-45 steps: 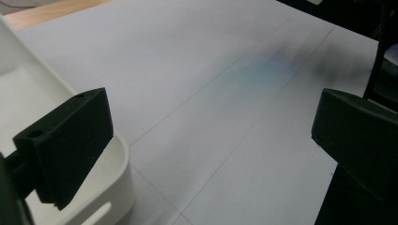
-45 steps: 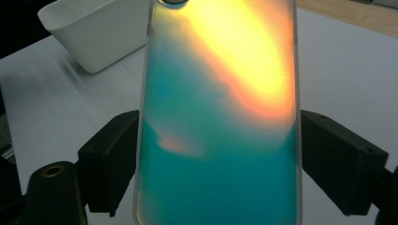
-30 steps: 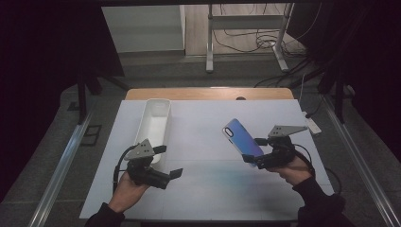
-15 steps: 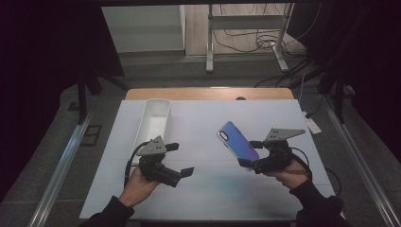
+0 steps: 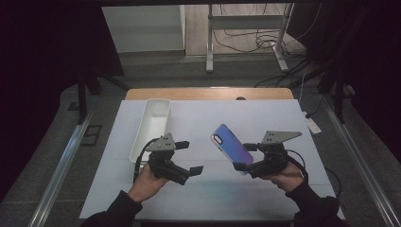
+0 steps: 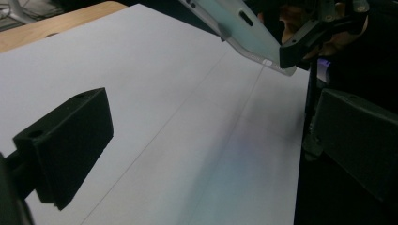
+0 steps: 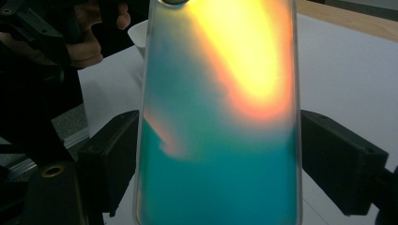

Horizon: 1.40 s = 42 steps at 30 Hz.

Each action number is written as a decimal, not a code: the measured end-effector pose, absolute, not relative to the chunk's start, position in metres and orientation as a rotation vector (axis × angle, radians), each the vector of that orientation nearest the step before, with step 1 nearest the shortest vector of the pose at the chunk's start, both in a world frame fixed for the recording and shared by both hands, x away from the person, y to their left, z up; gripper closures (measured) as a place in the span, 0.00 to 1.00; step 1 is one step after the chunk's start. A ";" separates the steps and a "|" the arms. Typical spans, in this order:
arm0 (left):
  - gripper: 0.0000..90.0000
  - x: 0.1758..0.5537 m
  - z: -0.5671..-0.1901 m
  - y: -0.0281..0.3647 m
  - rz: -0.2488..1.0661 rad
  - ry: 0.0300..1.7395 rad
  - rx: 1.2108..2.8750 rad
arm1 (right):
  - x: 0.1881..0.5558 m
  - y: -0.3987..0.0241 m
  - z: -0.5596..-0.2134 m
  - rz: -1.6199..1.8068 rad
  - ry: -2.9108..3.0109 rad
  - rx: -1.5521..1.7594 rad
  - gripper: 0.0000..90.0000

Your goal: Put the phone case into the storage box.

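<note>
Iridescent plastic, blue-violet from above and teal-to-yellow up close, forms the phone case (image 5: 231,146) held by the right gripper (image 5: 247,160). Its fingers (image 7: 112,159) press on the two long edges near the lower end, so the case stands tilted above the white table (image 5: 265,118), camera cut-out toward 11 o'clock. The left gripper (image 5: 189,157) sits at about 9 o'clock from the case, well apart from it, fingers (image 6: 70,140) wide open with nothing between them. A white tray (image 5: 152,124) lies at 12 o'clock from that gripper.

Handling, as a judgement: the case is light, thin and somewhat flexible, with a glossy, probably slippery skin; squeezing across the hollow width may bow it. An edge grip low on the rim, as here, looks safest; a second hold would suit the free upper end.

Comparison of views: the right gripper view shows finger contact on both edges; the left gripper view shows the translucent rim (image 6: 244,33) and side slot; the high view gives the layout.
</note>
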<state>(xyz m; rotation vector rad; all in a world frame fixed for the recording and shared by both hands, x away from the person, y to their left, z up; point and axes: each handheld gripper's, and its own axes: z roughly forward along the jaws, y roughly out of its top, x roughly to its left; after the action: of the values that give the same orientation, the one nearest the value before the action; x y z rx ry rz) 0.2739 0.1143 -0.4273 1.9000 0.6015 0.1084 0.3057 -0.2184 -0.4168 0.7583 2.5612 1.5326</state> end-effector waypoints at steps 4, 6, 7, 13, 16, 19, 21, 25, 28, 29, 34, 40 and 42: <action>0.00 0.276 -0.426 0.108 0.084 0.583 1.903 | 0.304 -0.216 -0.417 1.545 2.567 0.738 0.19; 0.00 0.276 -0.426 0.106 0.077 0.573 1.913 | 0.304 -0.215 -0.416 1.547 2.570 0.733 0.19; 0.00 0.277 -0.426 0.104 0.071 0.568 1.915 | 0.303 -0.214 -0.416 1.555 2.573 0.727 0.19; 0.00 0.279 -0.424 0.099 0.038 0.543 1.913 | 0.301 -0.211 -0.416 1.575 2.580 0.717 0.19; 0.01 0.280 -0.424 0.098 0.020 0.533 1.910 | 0.301 -0.210 -0.416 1.577 2.583 0.706 0.19; 0.02 0.283 -0.422 0.097 -0.008 0.505 1.906 | 0.300 -0.208 -0.416 1.573 2.587 0.696 0.19; 0.02 0.283 -0.422 0.095 -0.012 0.497 1.907 | 0.299 -0.207 -0.416 1.573 2.588 0.694 0.19; 0.02 0.285 -0.423 0.091 -0.026 0.482 1.908 | 0.298 -0.205 -0.415 1.577 2.592 0.681 0.19; 0.05 0.286 -0.422 0.089 -0.028 0.475 1.906 | 0.297 -0.204 -0.415 1.576 2.597 0.673 0.19; 0.08 0.286 -0.422 0.089 -0.029 0.470 1.904 | 0.297 -0.204 -0.415 1.577 2.597 0.671 0.19; 0.31 0.285 -0.420 0.091 -0.066 0.436 1.889 | 0.296 -0.203 -0.415 1.586 2.603 0.653 0.19; 0.49 0.286 -0.420 0.091 -0.107 0.411 1.889 | 0.296 -0.202 -0.415 1.591 2.608 0.642 0.19; 0.53 0.286 -0.419 0.091 -0.119 0.403 1.885 | 0.296 -0.201 -0.415 1.592 2.611 0.636 0.19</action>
<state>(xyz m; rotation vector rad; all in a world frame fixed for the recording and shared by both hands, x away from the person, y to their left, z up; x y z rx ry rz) 0.2863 0.0911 -0.4194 1.8849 0.4031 -0.1185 0.2956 -0.2012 -0.4149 0.6364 2.6114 1.5918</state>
